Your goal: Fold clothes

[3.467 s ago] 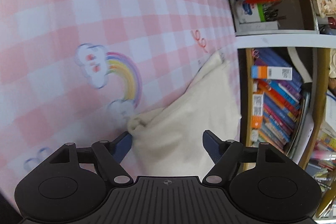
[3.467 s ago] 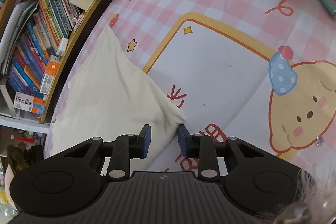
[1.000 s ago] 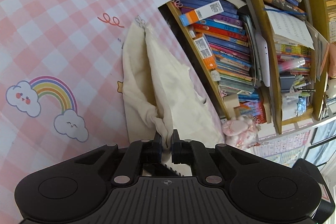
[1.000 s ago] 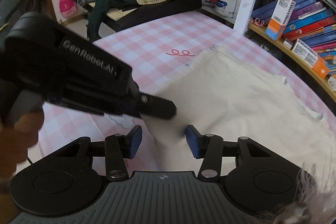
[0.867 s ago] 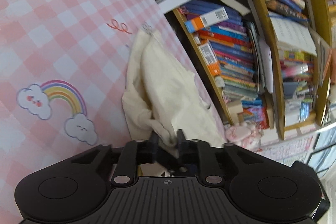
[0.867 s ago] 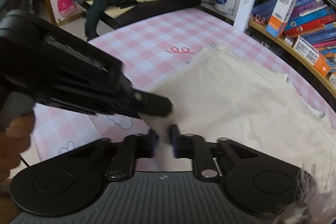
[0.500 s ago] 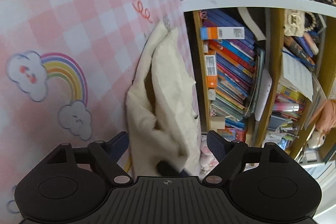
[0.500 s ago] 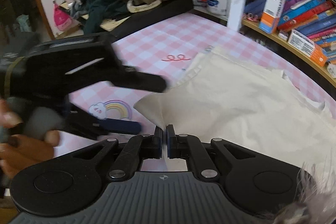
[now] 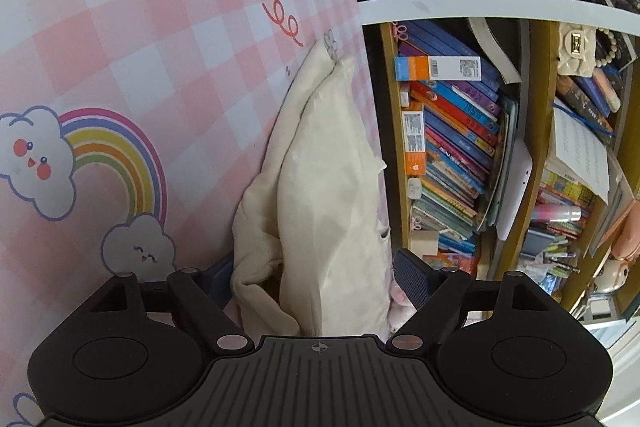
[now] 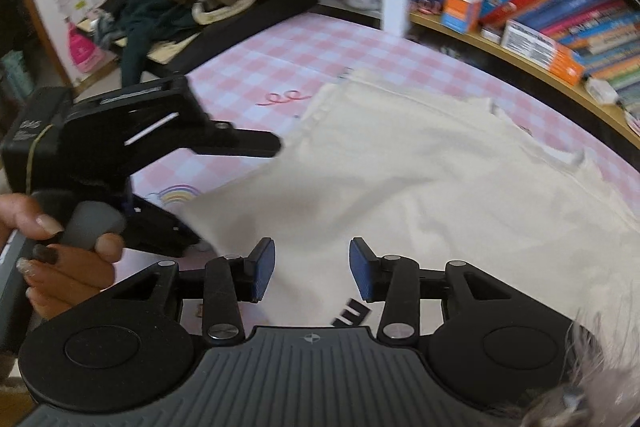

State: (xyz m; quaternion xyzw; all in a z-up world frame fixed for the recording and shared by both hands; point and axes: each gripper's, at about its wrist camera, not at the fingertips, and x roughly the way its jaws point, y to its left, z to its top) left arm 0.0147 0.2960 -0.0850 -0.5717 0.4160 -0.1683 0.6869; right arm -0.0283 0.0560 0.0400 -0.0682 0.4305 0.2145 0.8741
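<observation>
Lying folded, cream garment (image 10: 420,179) — left gripper (image 9: 316,275), right gripper (image 10: 312,273) both agape.

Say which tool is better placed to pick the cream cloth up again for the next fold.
Probably the right tool: it is open with the cream cloth lying flat between its fingers. The left tool is open too, but faces a bunched end.

Light: bright, even, soft shadows.
Distortion: strong fisheye bending at the edges of both views.
Blur: right wrist view smeared; left wrist view sharp.
</observation>
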